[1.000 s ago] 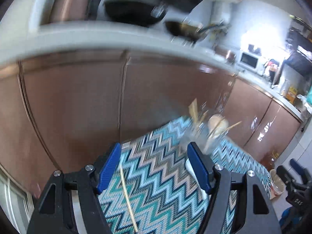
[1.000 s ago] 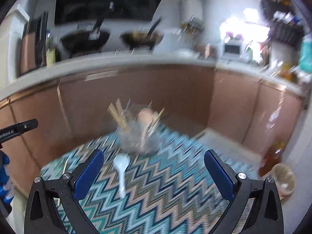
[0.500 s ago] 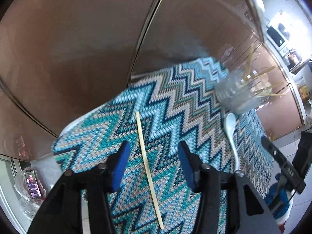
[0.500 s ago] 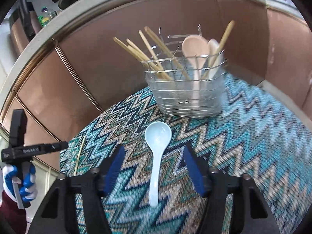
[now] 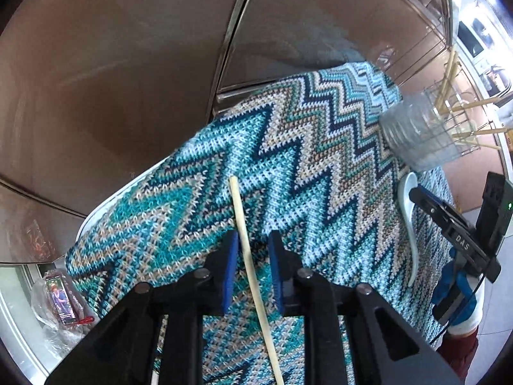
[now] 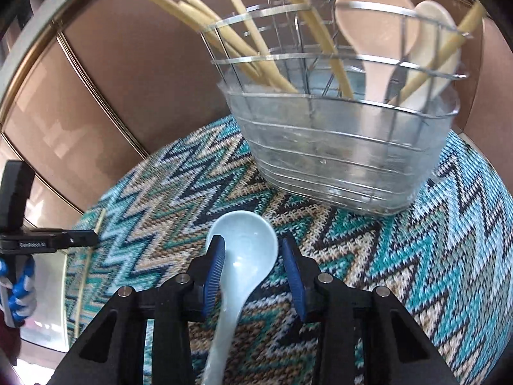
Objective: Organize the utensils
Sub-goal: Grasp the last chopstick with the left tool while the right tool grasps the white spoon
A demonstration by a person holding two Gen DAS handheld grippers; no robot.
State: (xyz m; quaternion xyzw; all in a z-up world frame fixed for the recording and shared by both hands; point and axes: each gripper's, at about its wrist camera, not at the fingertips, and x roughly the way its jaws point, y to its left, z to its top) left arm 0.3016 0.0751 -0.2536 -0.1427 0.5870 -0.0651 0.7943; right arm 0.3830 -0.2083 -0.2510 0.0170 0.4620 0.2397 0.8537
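- Picking-up step, on both sides at once: two loose utensils on the zigzag cloth [image 6: 416,240] to be gripped and carried to the wire basket [image 6: 336,160].
- Straddles a single pale chopstick [image 5: 239,211] with the left gripper [image 5: 251,250], jaws just now closing in. Stick between the blue pads, a sliver of cloth visible on either side, so not yet clamped.
- Straddles the bowl of the light-blue spoon [image 6: 247,240] with the right gripper [image 6: 253,256], jaws likewise just narrowing. Left pad at or against the bowl's rim, right pad just clear; not yet a grip, by the look of it.
- Chopstick flat on the near left part of the cloth, far end towards the brown cabinet doors [image 5: 128,64]. Spoon flat near the middle, bowl towards the basket and just short of it, handle back under the gripper.
- Basket upright at the far right of the cloth, already holding several chopsticks [image 6: 224,32] on its left and two wooden spoons [image 6: 375,25] on its right.
- Next, probably: finish closing until both pads bite, then lift straight up. Thin stick likely to roll or pivot if caught off-centre; glossy, rounded spoon bowl likely to slip, so a hold nearer the neck may serve better.
- Hard to tell: actual contact at the spoon's left pad, and the basket's inner dividers, blurred behind wire and clear liner.
- Cut off: near ends of both chopstick and spoon handle, hidden under the gripper bodies.
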